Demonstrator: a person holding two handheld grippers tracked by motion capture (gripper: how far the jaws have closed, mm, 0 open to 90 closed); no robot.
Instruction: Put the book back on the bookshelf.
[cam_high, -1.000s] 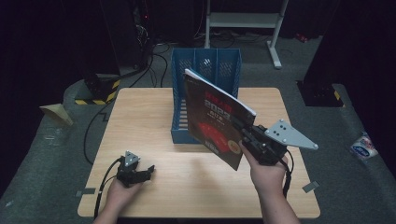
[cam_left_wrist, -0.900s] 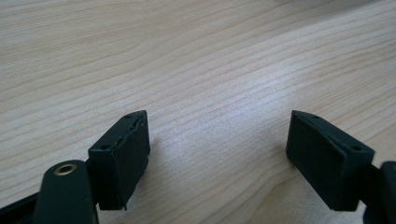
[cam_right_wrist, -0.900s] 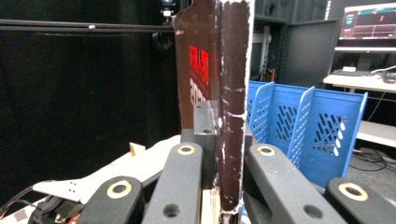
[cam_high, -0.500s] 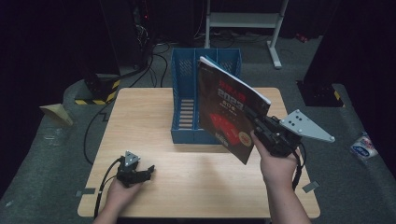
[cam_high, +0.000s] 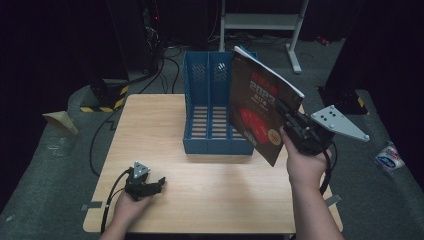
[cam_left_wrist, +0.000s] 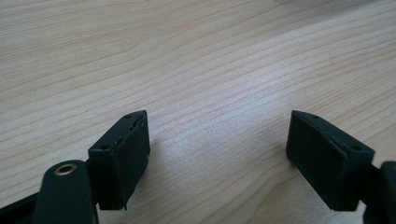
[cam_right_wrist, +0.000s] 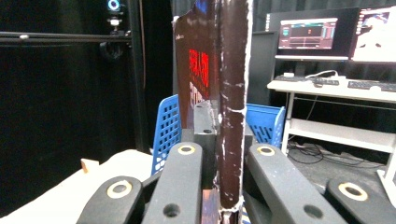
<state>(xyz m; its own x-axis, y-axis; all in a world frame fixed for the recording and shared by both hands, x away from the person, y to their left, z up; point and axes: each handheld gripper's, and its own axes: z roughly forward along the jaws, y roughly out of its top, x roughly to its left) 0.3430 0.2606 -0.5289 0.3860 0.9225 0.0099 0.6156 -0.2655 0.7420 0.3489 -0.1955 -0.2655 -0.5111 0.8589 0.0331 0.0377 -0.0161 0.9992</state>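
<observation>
Above the right half of the worktop (cam_high: 165, 130), one book (cam_high: 257, 107) is held upright and tilted, clear of the wood, its lower corner hanging just past the front right corner of the blue file rack (cam_high: 207, 107). Two tools are in play. The right tool (cam_high: 290, 127) is clamped on the book's right-hand edge, with the person's right hand (cam_high: 302, 162) beneath it and a grey three-cornered plate (cam_high: 340, 122) sticking out toward the worktop's right edge. The left tool (cam_high: 159, 184) rests on the wood near the front left corner, its black jaws spread wide with bare wood grain between them, gripping nothing; the left hand (cam_high: 131, 206) holds it from behind.

One rack stands at the middle of the far edge, with slotted walls and dividers making what looks like three compartments, all seemingly empty.

The book is a thin softcover with a dark maroon cover, large red lettering near the top, a red design lower down and a small round pale sticker by the lower corner. Seen edge-on in the right gripper view, its page block (cam_right_wrist: 232, 112) is white and scuffed, pinched between the jaws.
</observation>
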